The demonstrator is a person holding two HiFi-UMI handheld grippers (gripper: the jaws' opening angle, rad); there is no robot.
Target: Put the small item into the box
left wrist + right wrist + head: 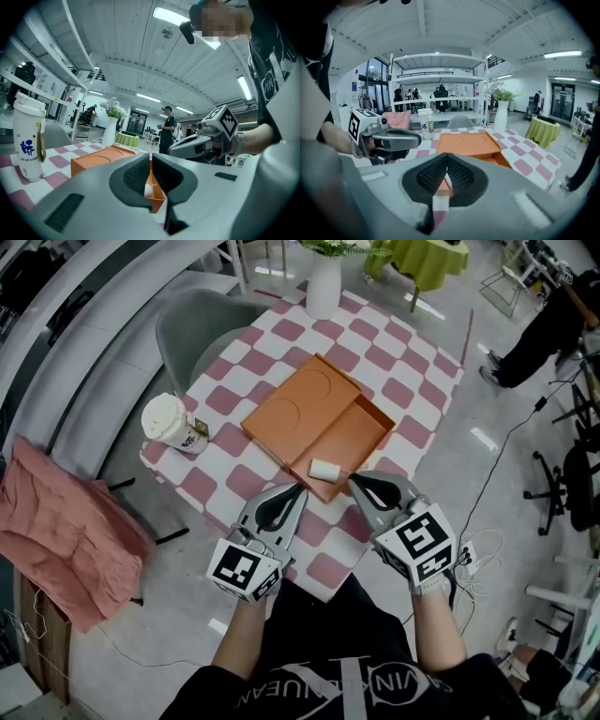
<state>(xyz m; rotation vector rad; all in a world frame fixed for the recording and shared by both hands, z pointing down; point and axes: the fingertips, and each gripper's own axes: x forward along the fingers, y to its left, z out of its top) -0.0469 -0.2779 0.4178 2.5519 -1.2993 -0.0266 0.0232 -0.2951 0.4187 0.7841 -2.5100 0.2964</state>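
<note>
An orange box point(364, 430) lies open on the checkered table point(412, 381), with its lid point(298, 407) beside it on the left. The small white item point(324, 469) rests in the box's near corner. My left gripper point(300, 489) hovers just left of that corner, its jaws closed with nothing between them. My right gripper point(353, 482) is just right of the item, apart from it, also shut and empty. In the left gripper view the left gripper point(151, 156) points at the box point(157, 192). In the right gripper view the right gripper point(447, 157) faces the lid point(466, 143).
A white lidded cup point(173, 423) stands at the table's left edge and a white vase point(323, 282) at the far edge. A grey chair point(202, 324) and a pink cloth point(66, 540) are to the left. A person point(544, 329) stands far right.
</note>
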